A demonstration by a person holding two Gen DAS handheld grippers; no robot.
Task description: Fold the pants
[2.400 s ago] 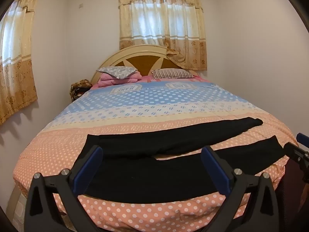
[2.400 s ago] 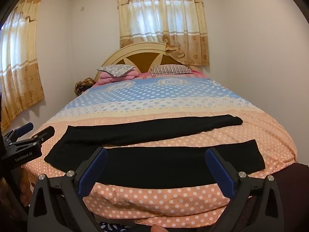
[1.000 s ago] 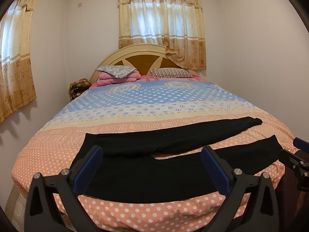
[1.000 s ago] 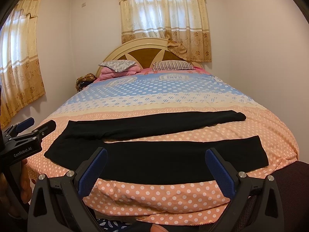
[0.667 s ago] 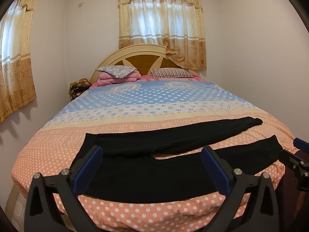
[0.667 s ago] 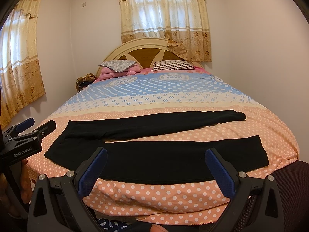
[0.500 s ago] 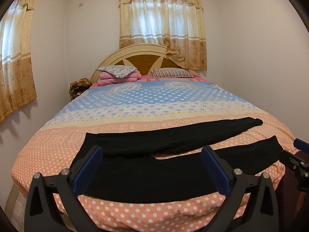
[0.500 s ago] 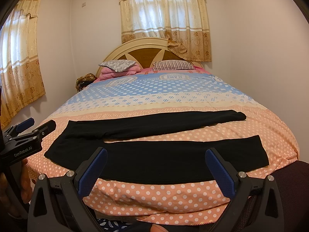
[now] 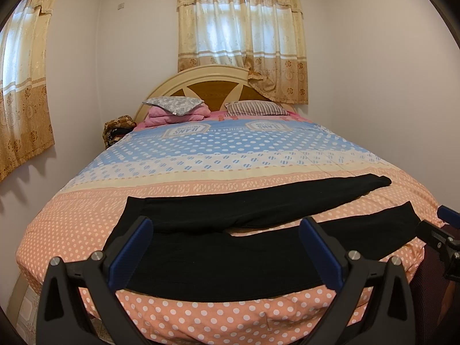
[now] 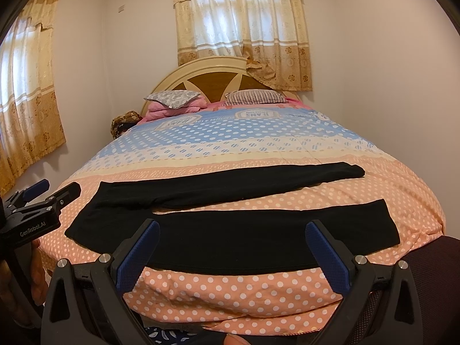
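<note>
Black pants (image 9: 218,253) (image 10: 230,235) lie flat across the foot of the bed, waist at the left, both legs spread apart and running to the right. My left gripper (image 9: 225,247) hovers open before the near leg, close to the waist end, with nothing between its blue-padded fingers. My right gripper (image 10: 231,244) is open too, held in front of the middle of the near leg. Each gripper shows at the edge of the other's view: the right gripper (image 9: 442,230) in the left wrist view, the left gripper (image 10: 43,201) in the right wrist view.
The bed carries a polka-dot cover (image 9: 230,155), peach at the foot and blue further up. Pillows (image 9: 172,105) and a pink folded blanket (image 9: 175,115) lie by the headboard (image 9: 212,86). Curtained windows (image 9: 241,37) stand behind and at left. A dark red seat (image 10: 425,261) is at lower right.
Both grippers stay open and almost still. The right wrist view has shifted slightly, so the bed sits a little lower and closer than 2.4 s ago. The pants have not moved.
</note>
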